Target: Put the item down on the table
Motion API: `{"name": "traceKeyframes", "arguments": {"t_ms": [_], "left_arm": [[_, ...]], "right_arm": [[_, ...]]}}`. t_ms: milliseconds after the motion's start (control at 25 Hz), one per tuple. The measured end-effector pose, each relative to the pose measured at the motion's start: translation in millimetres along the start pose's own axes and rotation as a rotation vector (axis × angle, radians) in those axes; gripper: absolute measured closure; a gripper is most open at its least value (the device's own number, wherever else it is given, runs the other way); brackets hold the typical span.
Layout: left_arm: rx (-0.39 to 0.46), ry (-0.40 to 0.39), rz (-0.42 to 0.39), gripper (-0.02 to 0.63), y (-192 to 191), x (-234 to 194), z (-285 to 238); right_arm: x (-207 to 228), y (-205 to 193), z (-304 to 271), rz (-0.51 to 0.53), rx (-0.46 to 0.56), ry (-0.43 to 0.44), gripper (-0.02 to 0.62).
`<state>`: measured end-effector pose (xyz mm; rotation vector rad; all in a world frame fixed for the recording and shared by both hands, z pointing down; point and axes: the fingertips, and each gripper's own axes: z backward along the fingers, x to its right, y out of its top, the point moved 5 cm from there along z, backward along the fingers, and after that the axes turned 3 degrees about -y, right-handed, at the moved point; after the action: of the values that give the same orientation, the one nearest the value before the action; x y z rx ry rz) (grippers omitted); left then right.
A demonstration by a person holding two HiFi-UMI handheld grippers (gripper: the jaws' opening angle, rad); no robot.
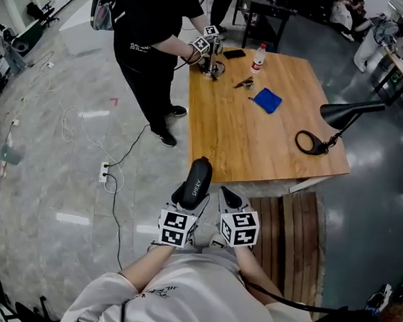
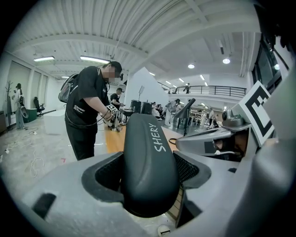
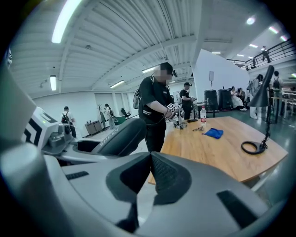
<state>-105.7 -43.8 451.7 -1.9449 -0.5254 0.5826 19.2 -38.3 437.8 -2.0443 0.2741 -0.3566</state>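
A black hard case [image 1: 198, 180] printed "SHERY" sticks forward out of my left gripper [image 1: 193, 192], whose jaws stand wide and are shut on its rear end. In the left gripper view the case [image 2: 150, 162] fills the gap between both pads. My right gripper [image 1: 230, 196] hangs just right of it, shut, with its pads [image 3: 159, 173] meeting and nothing between them. From the right gripper view the case [image 3: 115, 136] shows at the left. Both grippers hover over the floor, short of the near edge of the wooden table [image 1: 258, 144].
A second person [image 1: 152, 42] works at the table's far left corner. On the table are a water bottle [image 1: 258, 57], a phone [image 1: 233, 53], a blue cloth [image 1: 267, 99] and a black desk lamp [image 1: 329, 129]. Wooden slats [image 1: 288, 247] lie at my right; cables [image 1: 105, 172] cross the floor.
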Motion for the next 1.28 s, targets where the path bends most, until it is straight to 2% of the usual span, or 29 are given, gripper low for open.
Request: {"name": "traceKeyframes", "arguments": {"t_ms": [280,640,960,1280], "left_arm": [[-0.009,0.016,0.016,0.264,4,0,-18],[-0.023,0.030,0.017,0.264,6,2,-43],[-0.060,0.067,0.033,0.264,-3,-23,-74],[-0.106,0.086,0.038,0.264,-32,-50,-118]], "right_arm": [[14,6,-11,0.018,-0.009,0.040,0.591],[38,12,-22,0.027,-0.004,0.046,0.591],[62,3,-55,-0.001,-0.037,0.033,0.591],[94,-17,-98,-0.020,-0.062,-0.007,0.591]]}}
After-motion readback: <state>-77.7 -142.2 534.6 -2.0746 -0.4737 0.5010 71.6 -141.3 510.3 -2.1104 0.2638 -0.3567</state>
